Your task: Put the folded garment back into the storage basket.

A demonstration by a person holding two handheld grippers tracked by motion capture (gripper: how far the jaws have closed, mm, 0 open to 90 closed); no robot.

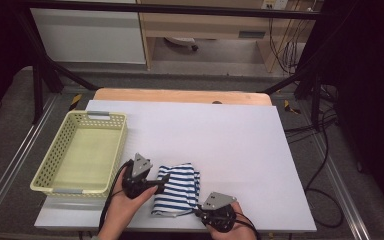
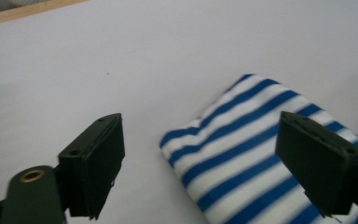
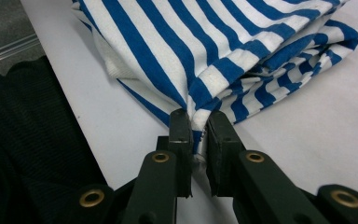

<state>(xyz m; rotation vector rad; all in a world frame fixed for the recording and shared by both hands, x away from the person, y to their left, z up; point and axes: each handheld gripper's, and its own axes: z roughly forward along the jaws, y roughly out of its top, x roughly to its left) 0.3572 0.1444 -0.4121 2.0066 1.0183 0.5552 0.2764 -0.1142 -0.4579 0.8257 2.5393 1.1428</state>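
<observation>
high view: the folded blue-and-white striped cloth (image 1: 177, 189) lies on the white table (image 1: 220, 140) near its front edge, at about 6 o'clock from the table's middle. the left gripper (image 1: 161, 184) meets the cloth's edge from 9 o'clock, and the right gripper (image 1: 198, 211) sits at the cloth's near corner, around 5 o'clock of it. a yellow-green perforated basket (image 1: 55, 160) stands well to 9 o'clock of the cloth and looks empty.

left gripper view: the left gripper (image 2: 200, 163) has its jaws spread wide. one jaw hangs over bare table at 8 o'clock, the other over the stripes at 4 o'clock, so a corner of the cloth (image 2: 242, 149) lies between them, ungripped.

right gripper view: the right gripper (image 3: 198, 135) is pinched onto a bunched fold at the cloth's (image 3: 205, 51) edge, with fabric squeezed between the black jaws. the layers fan out loosely toward 1 o'clock.

judgement: the step in hand looks like getting a two-point hold on the cloth, likely to lift it toward the basket. to do it well, slide the left gripper's lower jaw under all the layers at that corner before pressing together, so no ply slips free. keep the right pinch firm, and raise both ends level so the fold holds its shape
</observation>
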